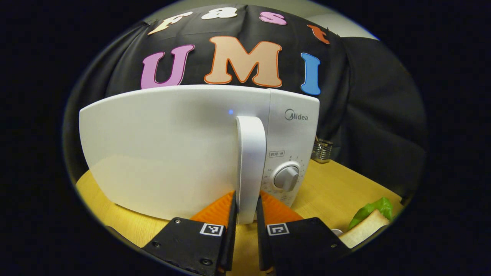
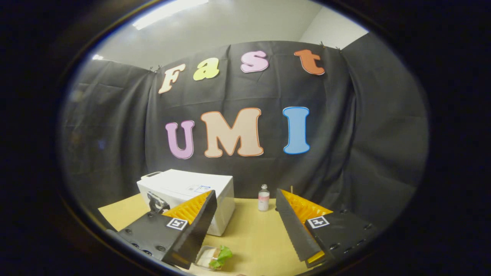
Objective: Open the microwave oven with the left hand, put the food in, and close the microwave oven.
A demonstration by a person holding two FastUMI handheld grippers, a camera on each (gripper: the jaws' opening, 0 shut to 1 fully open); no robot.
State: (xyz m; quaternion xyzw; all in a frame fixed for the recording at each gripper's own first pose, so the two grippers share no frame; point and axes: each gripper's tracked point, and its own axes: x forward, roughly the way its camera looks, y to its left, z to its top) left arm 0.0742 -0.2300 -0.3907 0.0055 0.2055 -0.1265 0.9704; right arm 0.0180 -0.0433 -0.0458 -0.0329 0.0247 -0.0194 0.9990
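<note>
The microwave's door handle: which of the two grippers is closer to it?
Left. The left gripper has its fingers on either side of the door handle, at its lower end. The right gripper hangs open, well back from the microwave, above the sandwich.

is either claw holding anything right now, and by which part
The left claw grips the microwave by the lower end of its door handle. The right claw is open and holds nothing.
</note>
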